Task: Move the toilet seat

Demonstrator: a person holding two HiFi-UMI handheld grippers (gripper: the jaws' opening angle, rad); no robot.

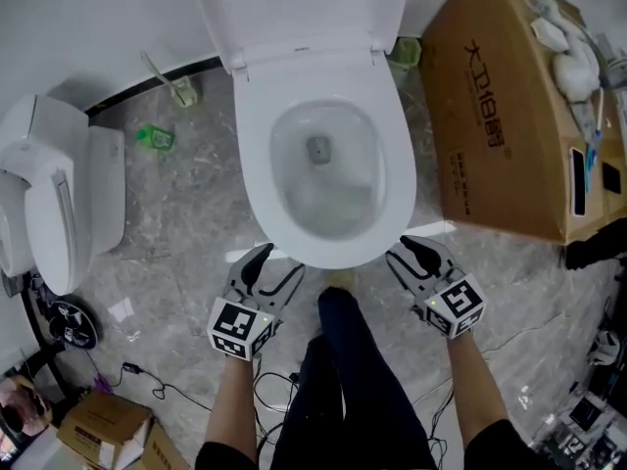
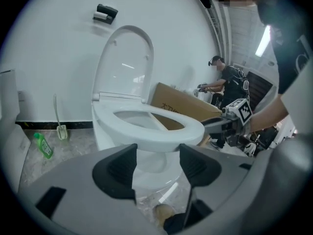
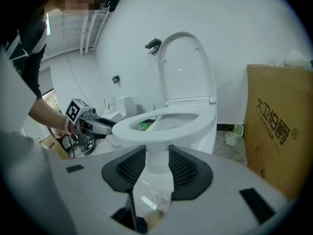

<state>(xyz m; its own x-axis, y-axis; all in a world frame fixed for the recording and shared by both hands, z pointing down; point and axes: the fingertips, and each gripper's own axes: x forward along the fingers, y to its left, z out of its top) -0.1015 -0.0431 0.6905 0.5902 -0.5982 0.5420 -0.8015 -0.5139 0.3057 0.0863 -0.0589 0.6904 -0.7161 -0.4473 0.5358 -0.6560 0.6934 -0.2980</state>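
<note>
grey marbled floor (image 1: 186, 223) fills the head view, and a white toilet (image 1: 323, 199) stands on it at upper centre, its lid (image 1: 304, 8) upright against the wall at the top edge. a brown cardboard box (image 1: 500, 116) lies just beside the toilet at upper right, and a second white toilet (image 1: 54, 204) sits at the left edge. the toilet seat (image 1: 255, 155) is the white ring over the bowl in the middle of the frame. in both gripper views its front edge is tilted up off the bowl, with the box or the floor showing through the ring. a person's dark trouser leg (image 1: 343, 360) runs up from the bottom edge to the front of the bowl. the left hand-held gripper (image 1: 277, 260) is at the seat's front rim at lower centre-left. its jaws stand wide apart with the seat's rim just above the gap, gripping nothing. the right hand-held gripper (image 1: 402, 253) is at the front rim at lower centre-right, jaws likewise apart and gripping nothing. each gripper view shows the other gripper's tip meeting the seat's edge. a long-handled brush (image 1: 168, 81) and a small green bottle (image 1: 155, 138) lie near the wall at upper left.
</note>
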